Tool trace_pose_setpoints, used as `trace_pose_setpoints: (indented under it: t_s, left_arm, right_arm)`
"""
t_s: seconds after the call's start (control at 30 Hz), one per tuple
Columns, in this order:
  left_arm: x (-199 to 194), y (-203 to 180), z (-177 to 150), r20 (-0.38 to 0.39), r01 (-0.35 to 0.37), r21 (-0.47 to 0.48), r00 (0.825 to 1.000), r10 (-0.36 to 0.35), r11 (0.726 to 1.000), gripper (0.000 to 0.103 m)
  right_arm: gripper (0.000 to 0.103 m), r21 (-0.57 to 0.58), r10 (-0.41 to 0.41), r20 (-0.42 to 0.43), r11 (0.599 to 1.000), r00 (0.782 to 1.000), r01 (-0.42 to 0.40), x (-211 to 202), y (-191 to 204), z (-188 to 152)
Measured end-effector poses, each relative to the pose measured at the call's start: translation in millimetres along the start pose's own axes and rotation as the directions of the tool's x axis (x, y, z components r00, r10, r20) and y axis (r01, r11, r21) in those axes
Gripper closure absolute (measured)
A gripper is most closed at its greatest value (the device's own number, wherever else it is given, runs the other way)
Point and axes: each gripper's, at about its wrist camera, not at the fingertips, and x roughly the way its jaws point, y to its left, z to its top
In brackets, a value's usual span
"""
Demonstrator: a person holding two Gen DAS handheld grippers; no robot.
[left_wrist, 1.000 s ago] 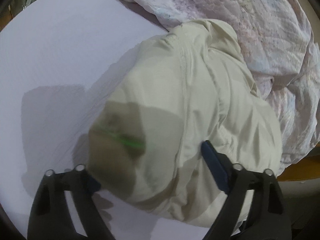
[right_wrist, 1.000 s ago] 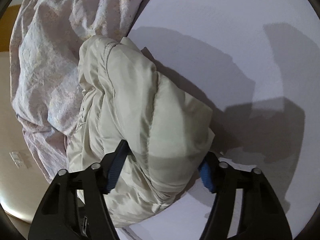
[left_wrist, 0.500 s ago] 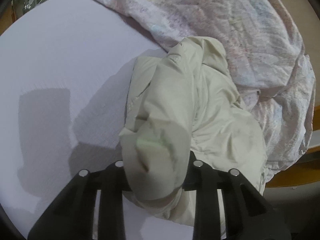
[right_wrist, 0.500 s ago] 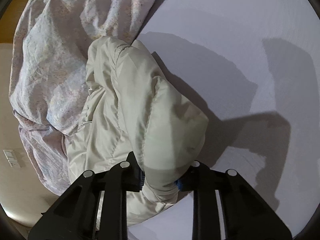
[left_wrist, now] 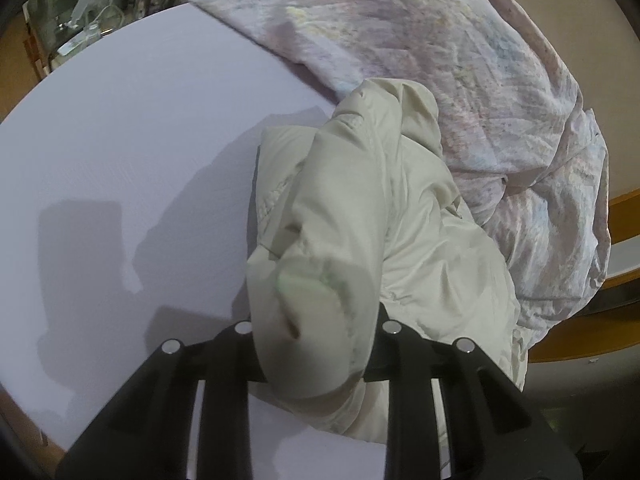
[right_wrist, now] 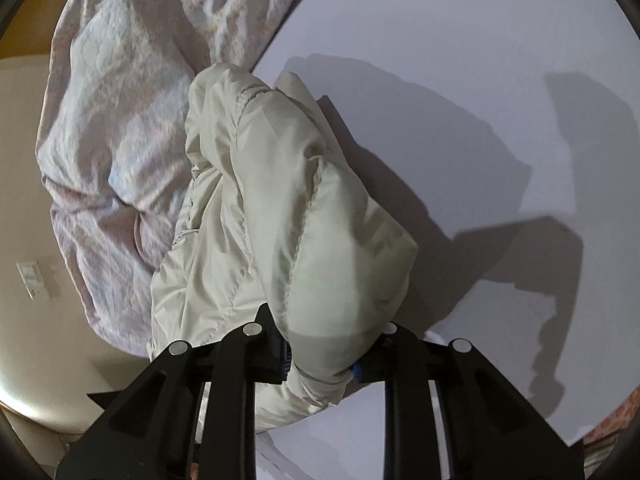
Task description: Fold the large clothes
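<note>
Two grippers, one in each of your hands, pinch the same cream-coloured padded jacket (left_wrist: 360,208) (right_wrist: 256,216). In the left wrist view, your left gripper (left_wrist: 316,340) has its black fingers (left_wrist: 394,344) drawn in against a puffy fold of the jacket, which bulges up between them and hides the pads. In the right wrist view, your right gripper (right_wrist: 320,354) clamps another thick fold in the same way; a sliver of blue pad shows at the inner face of each finger (right_wrist: 260,340), pressed into the fabric.

The jacket lies bunched and crumpled, not flat. Its nearer part is gathered at your grippers; the rest trails away from them across the pale lilac bed sheet (left_wrist: 120,140) (right_wrist: 480,60), on which it casts a dark shadow. Its far end touches and partly overlaps the rumpled pinkish patterned quilt (left_wrist: 460,60) (right_wrist: 120,112), which is heaped along one side of the sheet.

A stitched seam runs lengthwise along the jacket in the right wrist view. Beyond the sheet's far edge in the left wrist view stands a cluttered shelf of clear containers (left_wrist: 88,12); its contents are too small to identify.
</note>
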Motion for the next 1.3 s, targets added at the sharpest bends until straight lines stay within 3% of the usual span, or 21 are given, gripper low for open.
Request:
trace_pose_setpoints:
  t_s: [0.27, 0.37, 0.47, 0.6, 0.7, 0.77, 0.8, 0.83, 0.9, 1.03, 1.17, 1.3]
  left_arm:
    - [-25, 40, -25, -0.010, -0.019, 0.012, 1.000, 0.020, 1.000, 0.076]
    - [-22, 47, -28, -0.019, -0.032, 0.008, 0.999, 0.032, 0.999, 0.070]
    - [-21, 49, -28, -0.010, -0.059, 0.005, 0.998, 0.059, 0.998, 0.061]
    - [-24, 52, -28, 0.010, -0.095, 0.006, 0.995, 0.095, 0.995, 0.036]
    - [-23, 58, -28, -0.001, -0.082, -0.004, 0.997, 0.082, 0.997, 0.035]
    - [-22, 60, -29, -0.010, -0.070, -0.001, 0.997, 0.070, 0.998, 0.033]
    - [-22, 60, -30, -0.012, -0.063, 0.004, 0.998, 0.063, 0.998, 0.032]
    - [-22, 60, -32, -0.013, -0.055, 0.012, 0.998, 0.055, 0.998, 0.030]
    - [-22, 58, -35, -0.016, -0.045, 0.028, 0.999, 0.045, 0.999, 0.029]
    - [-17, 56, -38, -0.030, -0.031, 0.034, 0.999, 0.032, 0.999, 0.028]
    - [-12, 52, -40, -0.035, -0.020, 0.031, 0.999, 0.021, 0.999, 0.025]
    - [-7, 50, -43, -0.034, -0.012, 0.008, 0.999, 0.012, 1.000, 0.023]
  right_arm:
    - [0.081, 0.010, 0.002, -0.027, 1.000, 1.000, -0.002, -6, -23, -35]
    - [0.071, -0.045, -0.057, -0.021, 0.997, 0.998, 0.056, -9, -19, -35]
    - [0.049, -0.116, -0.167, 0.033, 0.979, 0.985, 0.170, -22, -10, -33]
    - [0.043, -0.190, -0.286, 0.226, 0.925, 0.931, 0.330, -57, 2, -33]
    - [0.043, -0.244, -0.318, 0.352, 0.877, 0.880, 0.414, -69, 20, -40]
    - [0.043, -0.329, -0.304, 0.450, 0.818, 0.839, 0.472, -72, 47, -54]
    - [0.044, -0.364, -0.281, 0.470, 0.802, 0.837, 0.473, -70, 57, -59]
    - [0.047, -0.434, -0.233, 0.474, 0.777, 0.849, 0.456, -65, 74, -68]
    - [0.056, -0.566, -0.157, 0.414, 0.727, 0.897, 0.389, -47, 101, -87]
    - [0.078, -0.711, -0.093, 0.262, 0.655, 0.960, 0.258, -2, 138, -119]
    - [0.083, -0.798, -0.091, 0.197, 0.564, 0.976, 0.214, 36, 162, -149]
    - [0.083, -0.819, -0.138, 0.186, 0.526, 0.973, 0.231, 61, 165, -160]
